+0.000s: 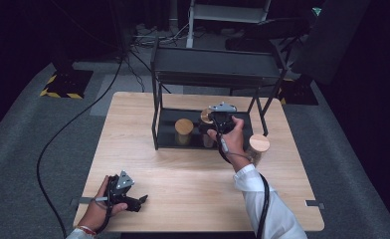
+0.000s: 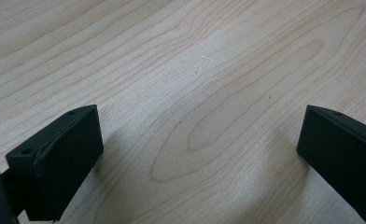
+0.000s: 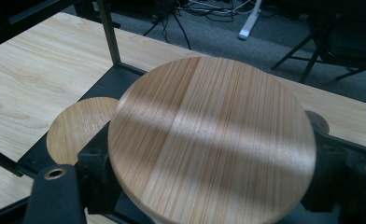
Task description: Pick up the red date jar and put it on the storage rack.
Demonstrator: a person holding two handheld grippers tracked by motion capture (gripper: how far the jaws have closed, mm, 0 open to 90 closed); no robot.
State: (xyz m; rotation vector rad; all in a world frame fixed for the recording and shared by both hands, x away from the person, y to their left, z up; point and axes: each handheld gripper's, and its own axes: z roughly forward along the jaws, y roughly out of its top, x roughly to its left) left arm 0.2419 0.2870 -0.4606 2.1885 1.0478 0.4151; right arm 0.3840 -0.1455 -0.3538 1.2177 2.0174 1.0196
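My right gripper (image 1: 212,124) (image 3: 209,182) is shut on a jar with a round wooden lid (image 3: 209,126), its jaws clasping the jar from both sides just under the lid. It holds the jar (image 1: 206,117) over the lower shelf of a black metal rack (image 1: 218,69). To its left on that shelf stands another wooden-lidded jar (image 1: 184,131) (image 3: 76,128). A third such jar (image 1: 258,145) stands on the table right of the rack. My left gripper (image 1: 141,200) (image 2: 200,135) lies low over the table's front left, open, with bare wood between its jaws.
The light wooden table (image 1: 183,174) has free room across its front and left. A rack post (image 3: 109,32) rises just left of the held jar. Cables (image 1: 73,119) trail over the grey carpet, and a chair base stands behind the table.
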